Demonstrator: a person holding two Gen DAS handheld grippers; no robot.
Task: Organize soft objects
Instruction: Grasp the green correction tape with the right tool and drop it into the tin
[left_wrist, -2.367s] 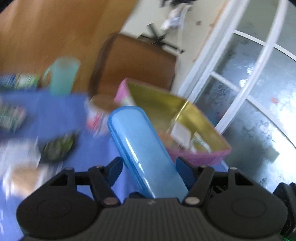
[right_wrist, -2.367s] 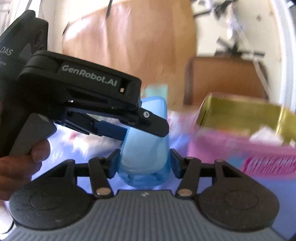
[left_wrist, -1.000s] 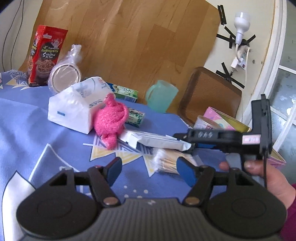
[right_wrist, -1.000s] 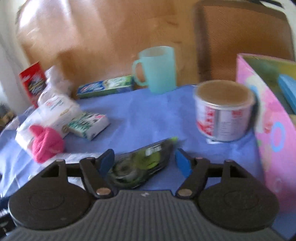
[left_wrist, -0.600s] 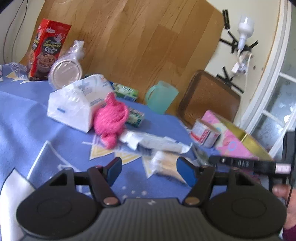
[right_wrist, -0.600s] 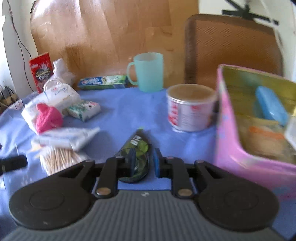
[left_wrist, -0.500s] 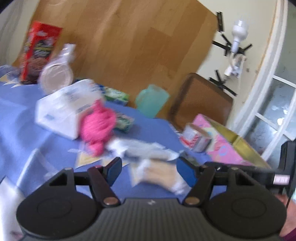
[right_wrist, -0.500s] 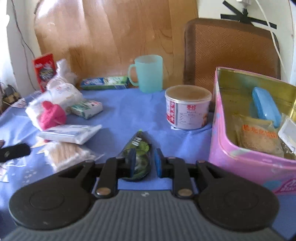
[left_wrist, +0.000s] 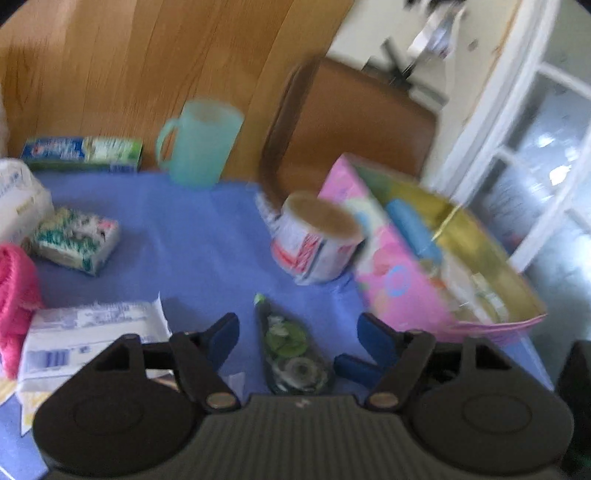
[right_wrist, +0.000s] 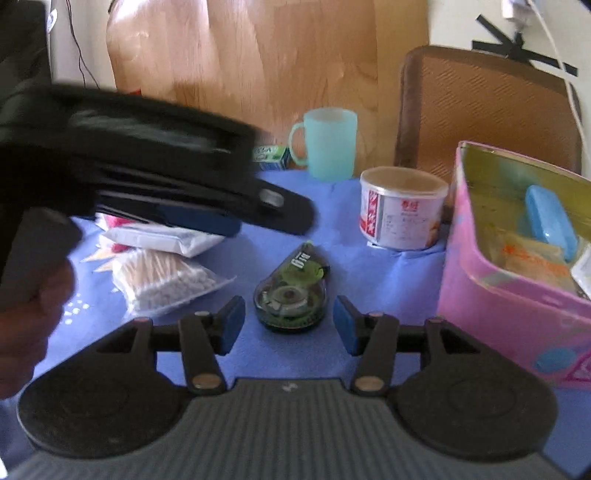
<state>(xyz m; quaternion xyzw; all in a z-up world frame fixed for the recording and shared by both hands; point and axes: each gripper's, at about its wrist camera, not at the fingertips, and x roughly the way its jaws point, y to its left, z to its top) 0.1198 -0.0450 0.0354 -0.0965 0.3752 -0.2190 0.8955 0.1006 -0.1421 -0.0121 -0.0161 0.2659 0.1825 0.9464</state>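
A green tape dispenser (right_wrist: 291, 291) lies flat on the blue cloth (right_wrist: 369, 273). My right gripper (right_wrist: 289, 325) is just behind it, its jaws opening and its pads off the dispenser's sides. My left gripper (left_wrist: 299, 332) hovers over the same dispenser (left_wrist: 288, 354), jaws opening with nothing gripped. In the right wrist view the left gripper (right_wrist: 280, 214) reaches in from the left, blurred. A pink fluffy item (left_wrist: 14, 288), a white soft pack (left_wrist: 92, 328) and a bag of cotton swabs (right_wrist: 162, 280) lie to the left.
A pink box (right_wrist: 517, 295) at the right holds a blue case (right_wrist: 550, 221) and packets. A round can (right_wrist: 402, 206), a teal mug (right_wrist: 325, 142), a toothpaste box (left_wrist: 81, 153) and a tissue pack (left_wrist: 77, 240) stand further back. A brown chair back (right_wrist: 480, 110) rises behind the table.
My right jaws, shut on the tape dispenser half a second ago, have spread apart. My left gripper has swung right, over the dispenser and into the right wrist view.
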